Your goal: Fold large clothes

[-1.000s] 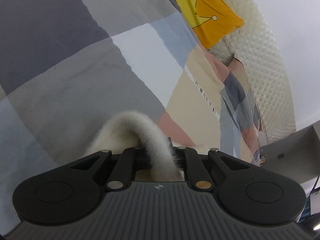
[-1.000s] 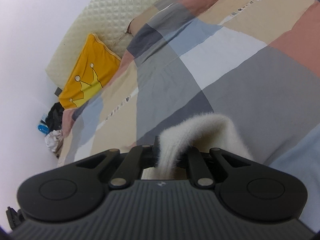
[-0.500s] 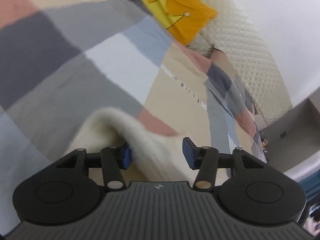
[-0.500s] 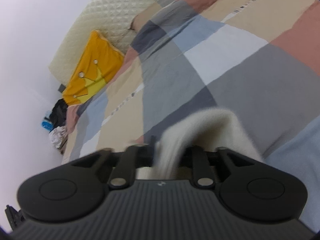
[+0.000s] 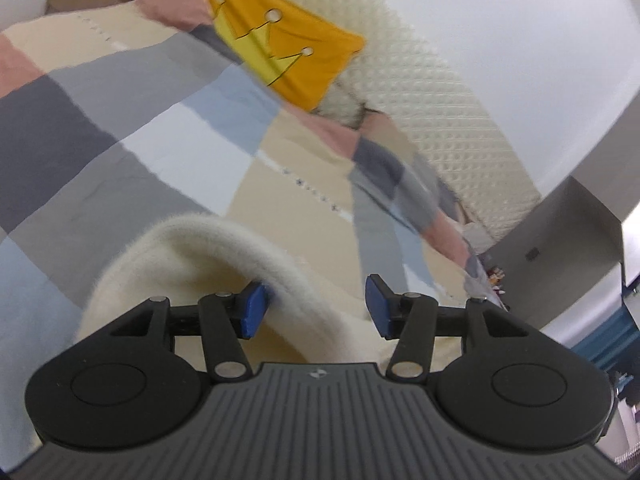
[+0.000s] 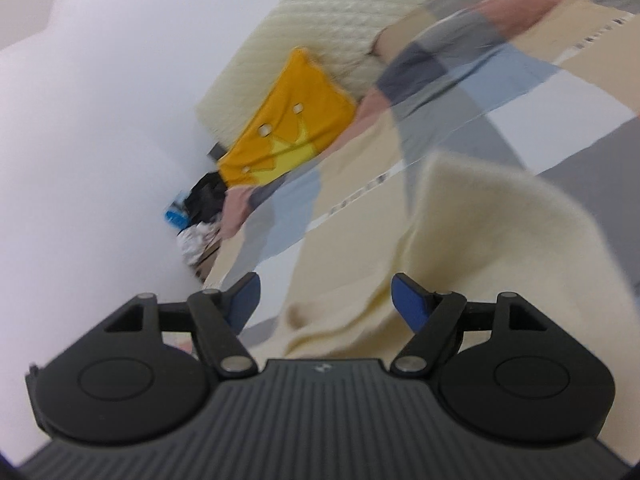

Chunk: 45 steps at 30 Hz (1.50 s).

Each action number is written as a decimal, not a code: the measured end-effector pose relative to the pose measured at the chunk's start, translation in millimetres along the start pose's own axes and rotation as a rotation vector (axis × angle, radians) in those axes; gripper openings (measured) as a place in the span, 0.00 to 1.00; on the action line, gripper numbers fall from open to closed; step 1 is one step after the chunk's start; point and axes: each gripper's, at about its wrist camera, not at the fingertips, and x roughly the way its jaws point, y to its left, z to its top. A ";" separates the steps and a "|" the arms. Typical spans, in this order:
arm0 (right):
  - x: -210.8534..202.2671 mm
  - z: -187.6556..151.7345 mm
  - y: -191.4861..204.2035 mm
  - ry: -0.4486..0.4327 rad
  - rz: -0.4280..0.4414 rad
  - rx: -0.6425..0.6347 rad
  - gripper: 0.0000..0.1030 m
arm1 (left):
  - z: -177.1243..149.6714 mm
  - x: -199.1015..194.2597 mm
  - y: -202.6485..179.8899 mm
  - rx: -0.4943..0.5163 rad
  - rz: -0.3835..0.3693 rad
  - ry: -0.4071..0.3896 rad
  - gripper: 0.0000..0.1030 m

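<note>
A cream fuzzy garment [image 5: 208,256] lies on the patchwork bedspread [image 5: 120,140]. In the left wrist view a fold of it still arches between the blue pads [image 5: 253,311] of my left gripper [image 5: 316,310], whose jaws stand wide apart and do not clamp it. In the right wrist view the same garment [image 6: 492,240] lies loose in front of my right gripper [image 6: 326,302], which is open too, with cloth between its spread pads [image 6: 408,302]. This view is blurred.
An orange crown pillow [image 5: 288,56] and a cream quilted headboard [image 5: 452,92] stand at the bed's head. A pile of dark and white things [image 6: 200,216] lies beside the bed by the white wall. A grey cabinet [image 5: 560,232] stands at the right.
Both grippers were shut on the cream garment a second ago. The left opened first, then the right. Both let go and tilted up toward the headboard, and the cloth slumped.
</note>
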 end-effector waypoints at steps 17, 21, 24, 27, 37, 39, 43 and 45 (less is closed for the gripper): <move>16.8 -26.1 15.0 0.097 -0.161 -0.147 0.63 | -27.7 -23.5 -39.4 0.105 -0.169 0.011 0.56; 21.0 -28.1 13.0 0.112 -0.211 -0.176 0.62 | -45.0 0.2 -48.9 0.204 -0.085 0.101 0.56; 24.7 -30.6 13.5 0.125 -0.262 -0.232 0.58 | -56.3 18.8 -51.2 0.259 -0.005 0.152 0.56; 27.9 -30.9 10.4 0.132 -0.299 -0.262 0.55 | -61.3 35.4 -47.2 0.295 0.079 0.164 0.56; 39.1 -26.7 -3.4 0.127 -0.343 -0.246 0.51 | -48.7 81.8 -33.1 0.334 0.285 0.177 0.55; 41.9 -25.9 -5.8 0.126 -0.346 -0.242 0.51 | -42.3 89.5 -29.0 0.328 0.307 0.170 0.55; 46.6 -23.6 -13.0 0.109 -0.356 -0.231 0.50 | -25.0 108.2 -14.8 0.304 0.341 0.158 0.55; 48.9 -23.7 -17.2 0.109 -0.356 -0.223 0.50 | -20.5 112.2 -8.5 0.313 0.352 0.146 0.55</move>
